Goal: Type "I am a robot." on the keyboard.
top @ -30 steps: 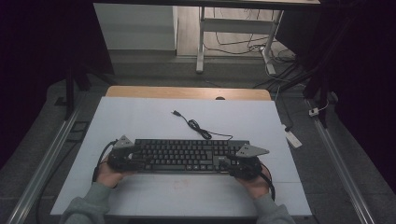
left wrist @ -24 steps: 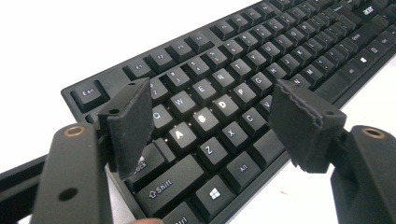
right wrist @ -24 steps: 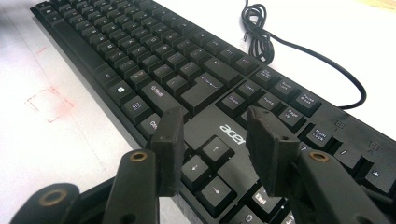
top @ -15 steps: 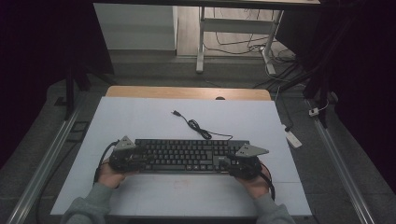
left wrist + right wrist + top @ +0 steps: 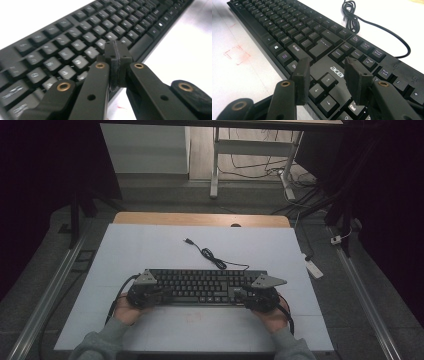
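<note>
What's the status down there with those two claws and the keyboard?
Left gripper just closed, shut on nothing, over the keyboard. Right gripper open above arrow keys. Cable behind, nothing in the way.

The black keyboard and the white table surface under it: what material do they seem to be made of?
The black keyboard looks like matt plastic: moulded keycaps with printed legends and dull highlights. The white table surface is smooth and matt, perhaps laminate or a mat; a faint red mark shows on it.

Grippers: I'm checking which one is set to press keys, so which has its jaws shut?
The left gripper: its jaws meet with no gap, above the keyboard. The right gripper has a clear gap between its jaws.
</note>
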